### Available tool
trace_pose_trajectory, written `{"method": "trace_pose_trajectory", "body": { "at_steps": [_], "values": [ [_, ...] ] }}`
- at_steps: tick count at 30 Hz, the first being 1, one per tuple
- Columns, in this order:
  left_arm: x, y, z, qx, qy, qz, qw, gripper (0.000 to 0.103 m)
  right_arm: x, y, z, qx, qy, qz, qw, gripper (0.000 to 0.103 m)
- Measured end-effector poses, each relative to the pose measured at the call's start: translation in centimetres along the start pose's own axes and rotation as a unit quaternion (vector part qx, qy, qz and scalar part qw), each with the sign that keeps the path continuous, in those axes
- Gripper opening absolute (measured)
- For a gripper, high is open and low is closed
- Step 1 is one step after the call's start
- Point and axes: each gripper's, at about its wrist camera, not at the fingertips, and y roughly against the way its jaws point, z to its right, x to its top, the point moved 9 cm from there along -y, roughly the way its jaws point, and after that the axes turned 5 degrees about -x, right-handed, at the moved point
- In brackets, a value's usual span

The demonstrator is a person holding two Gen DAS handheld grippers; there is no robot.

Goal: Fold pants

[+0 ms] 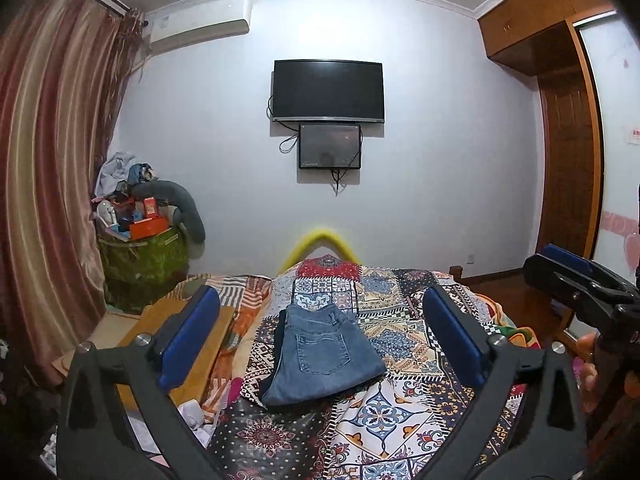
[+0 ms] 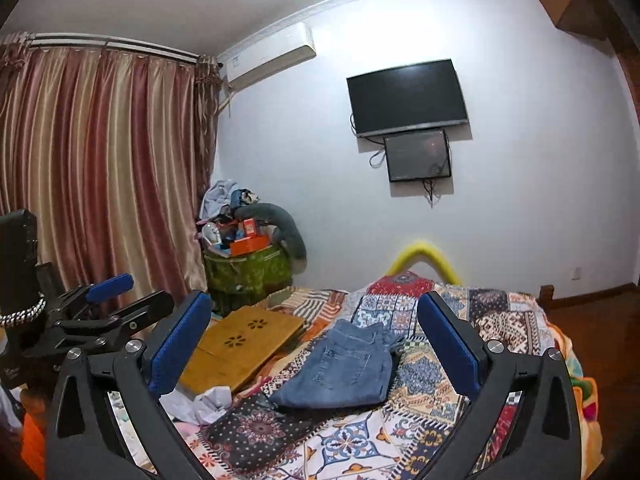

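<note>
Bedspread [image 1: 400, 400] bears folded pants [image 1: 320, 356] (beyond both gaping tools).

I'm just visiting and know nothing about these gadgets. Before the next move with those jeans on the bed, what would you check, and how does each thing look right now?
1. Left tool empty: ok, blue pads wide apart, nothing between them.
2. Right tool empty: ok, also wide open and holding nothing.
3. Blue denim jeans folded: ok, a compact bundle with a back pocket facing up.
4. Jeans resting fully on the patchwork patterned bedspread: ok, away from its edges.
5. Fold neatness: cannot tell; a dark layer shows along the bundle's left edge.
6. Flat wooden board clear of the jeans: ok, it lies apart to the left.
</note>
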Motion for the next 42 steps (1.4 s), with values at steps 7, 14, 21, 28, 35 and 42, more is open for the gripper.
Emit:
{"method": "trace_pose_trajectory", "body": {
  "at_steps": [7, 14, 21, 28, 35, 42],
  "values": [
    [-0.5, 0.0, 0.4, -0.004, 0.001, -0.001, 1.0, 0.102, -0.1, 0.2, 0.2, -0.003, 0.005, -0.005, 1.0, 0.103],
    [-1.0, -0.2, 0.6, -0.004, -0.008, 0.001, 1.0, 0.103, -1.3, 0.6, -0.1, -0.006, 0.01, -0.01, 1.0, 0.103],
    [-1.3, -0.4, 0.8, -0.008, -0.006, 0.002, 0.9999, 0.103, -1.9, 0.5, 0.1, -0.011, 0.013, -0.019, 1.0, 0.103],
    [-1.5, -0.9, 0.8, -0.014, 0.001, -0.004, 0.9999, 0.103, -1.7, 0.8, 0.5, -0.015, 0.013, -0.021, 1.0, 0.103],
    [-1.7, -1.1, 1.1, -0.013, -0.005, -0.007, 0.9999, 0.103, -1.7, 1.0, 0.7, -0.018, 0.011, -0.022, 1.0, 0.103],
    [-1.7, -1.1, 1.1, -0.015, -0.001, -0.009, 0.9999, 0.103, -1.6, 1.1, 0.9, -0.022, 0.01, -0.023, 0.999, 0.103]
  ]
}}
